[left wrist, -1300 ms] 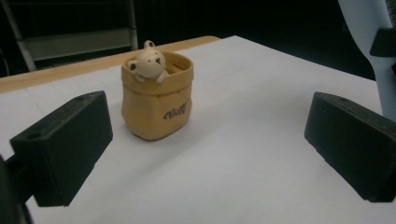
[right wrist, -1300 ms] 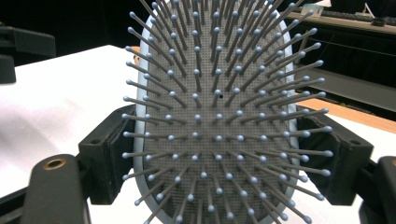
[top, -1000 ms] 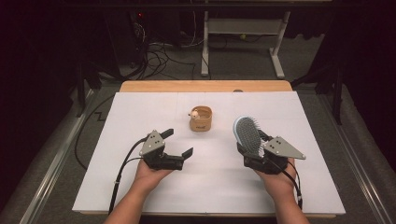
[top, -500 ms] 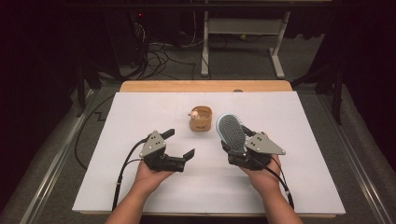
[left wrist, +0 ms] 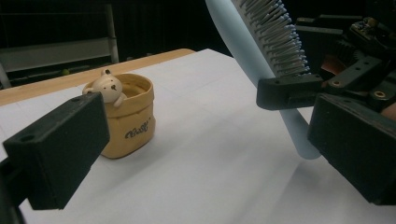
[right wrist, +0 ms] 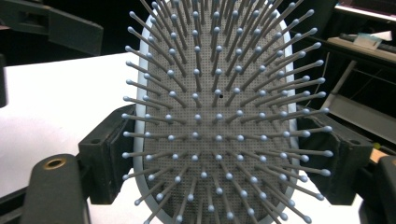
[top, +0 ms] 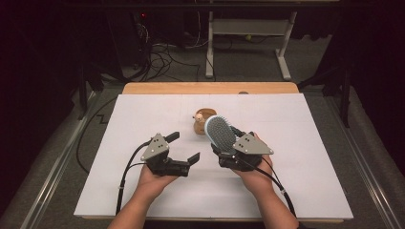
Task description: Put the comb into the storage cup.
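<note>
The right gripper point(top: 224, 151) is clamped on a hairbrush point(top: 220, 133), its two black jaws pressed against the brush's pale blue rim from either side, as seen in the right gripper view, where the bristle pad point(right wrist: 219, 116) faces the camera. The brush is held clear of the sheet, head tilted up and away from the person, bristles turned towards the person (the handle end is seen in the left gripper view, hanging just above the sheet). The left gripper point(top: 184, 149) is held by the other hand just beside it, jaws spread wide and nothing between them; in its own view the hairbrush point(left wrist: 261, 51) and the right gripper point(left wrist: 327, 93) are seen close ahead on the right. Beyond the brush head, near it, a small tan pot point(top: 200, 125) with a bear figure point(left wrist: 108, 87) at its rim is stood on the white sheet point(top: 296, 143). The sheet is laid over a wooden table point(top: 210, 88).
</note>
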### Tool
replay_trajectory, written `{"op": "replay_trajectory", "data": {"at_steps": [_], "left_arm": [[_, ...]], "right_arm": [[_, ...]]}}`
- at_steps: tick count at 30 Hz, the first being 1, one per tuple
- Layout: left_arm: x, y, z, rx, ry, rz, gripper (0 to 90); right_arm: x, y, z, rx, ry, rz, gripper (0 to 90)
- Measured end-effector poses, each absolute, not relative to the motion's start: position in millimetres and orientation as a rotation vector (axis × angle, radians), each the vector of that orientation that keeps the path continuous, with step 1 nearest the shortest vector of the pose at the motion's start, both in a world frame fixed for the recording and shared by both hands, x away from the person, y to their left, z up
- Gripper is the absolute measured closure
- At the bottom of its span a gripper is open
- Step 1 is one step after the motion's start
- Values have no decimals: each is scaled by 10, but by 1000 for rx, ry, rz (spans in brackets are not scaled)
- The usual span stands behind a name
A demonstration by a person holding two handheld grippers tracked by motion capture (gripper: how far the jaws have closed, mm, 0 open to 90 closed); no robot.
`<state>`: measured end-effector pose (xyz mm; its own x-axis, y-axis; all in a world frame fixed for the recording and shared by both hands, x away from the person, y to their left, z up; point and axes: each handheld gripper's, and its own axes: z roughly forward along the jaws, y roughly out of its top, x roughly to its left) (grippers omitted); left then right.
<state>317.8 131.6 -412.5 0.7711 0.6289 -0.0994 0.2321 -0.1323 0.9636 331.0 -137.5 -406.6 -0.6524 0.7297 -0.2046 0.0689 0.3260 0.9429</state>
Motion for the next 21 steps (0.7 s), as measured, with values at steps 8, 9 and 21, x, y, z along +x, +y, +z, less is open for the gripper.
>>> {"op": "replay_trajectory", "data": {"at_steps": [8,9,21], "left_arm": [[3137,1331,-4089,1698,675,387,0],[3135,1328,-4088,1699,676,387,0],[3114,1289,-4049,1712,678,399,4]], "right_arm": [[3199,-1377,-4113,697,1984,1349,205],[3196,-1367,-4119,696,1989,1346,205],[3118,-1210,-4175,631,2029,1340,205]]}}
